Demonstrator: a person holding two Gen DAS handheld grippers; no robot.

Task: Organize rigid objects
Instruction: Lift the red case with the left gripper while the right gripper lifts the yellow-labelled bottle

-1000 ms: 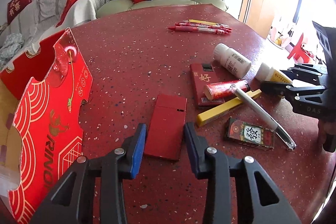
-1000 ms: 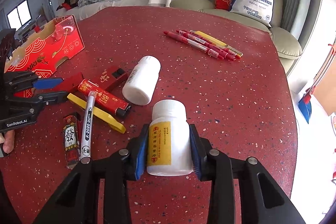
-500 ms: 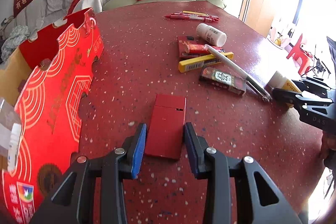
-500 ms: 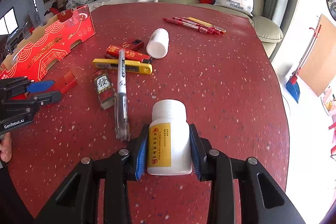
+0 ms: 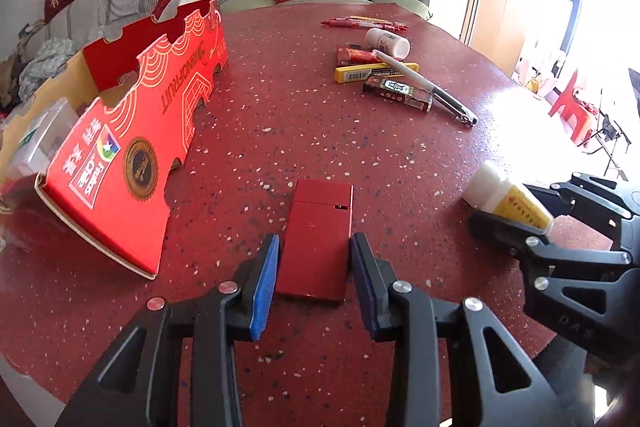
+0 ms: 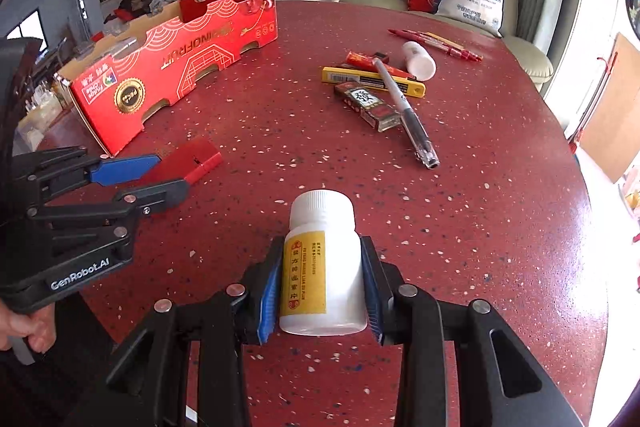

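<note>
My left gripper (image 5: pixel 315 241) is shut on a flat red box (image 5: pixel 316 239), which juts forward just above the red speckled table (image 5: pixel 280 131). The right wrist view shows that left gripper (image 6: pixel 170 173) and red box (image 6: pixel 188 161) at the left, beside a long red carton (image 6: pixel 160 55). Between the pads of my right gripper (image 6: pixel 322 245) sits a white pill bottle (image 6: pixel 320 267) with a yellow label, gripped and lying along the fingers, cap forward. From the left wrist view the right gripper (image 5: pixel 516 205) and its bottle (image 5: pixel 508 193) are at the right edge.
The open red carton (image 5: pixel 132 131) lies at the left with clear items inside. Mid-table is a pile: another white bottle (image 5: pixel 388 41), a yellow box cutter (image 5: pixel 360 71), a pen (image 5: pixel 424 87), a dark card box (image 5: pixel 398 91). Red pens (image 5: pixel 364 23) lie beyond. A hand (image 6: pixel 24 327) holds the left gripper.
Both grippers have drawn back from the pile toward the near side of the table, carrying the red box and the pill bottle. The carton now lies close on the left.
</note>
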